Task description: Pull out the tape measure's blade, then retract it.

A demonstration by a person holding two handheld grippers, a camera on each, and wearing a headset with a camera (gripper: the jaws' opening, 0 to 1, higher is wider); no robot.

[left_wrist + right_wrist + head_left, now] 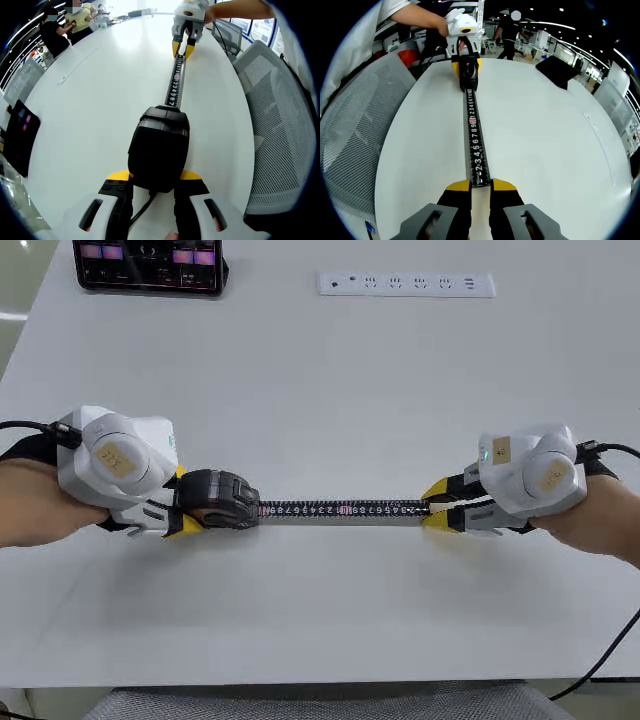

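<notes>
Tape measure (218, 500) lies on the white counter (320, 380), on the left side, its black case clenched between the yellow-tipped jaws of the left tool (185, 512). The case sticks out past the jaw tips toward the right. The blade (340, 510) is drawn out, running flat and straight along the counter from the case to the right tool (438, 506). The right tool is pinched on the blade's free end, with the two tools well apart and facing each other. In the left gripper view the back of the case is covered by the jaws, and a thin dark cord drops from it between them, its end out of sight. In the right gripper view the blade's end sits between the yellow tips, and the hook on it is hidden there. The blade's numbers read clearly near the right tool, then get too small to make out toward the case. A hand holds each tool, with the forearms cut off by the frame edges in the head view. Far side of the counter: a white power strip (406, 284) and a dark screen device (150, 262), cut off at the top edge. A grey mesh chair (280, 125) stands at the near side, only partly in frame. A black cable (600, 660) trails off the right tool and leaves the frame. People (70, 22) stand blurry in the background.
</notes>
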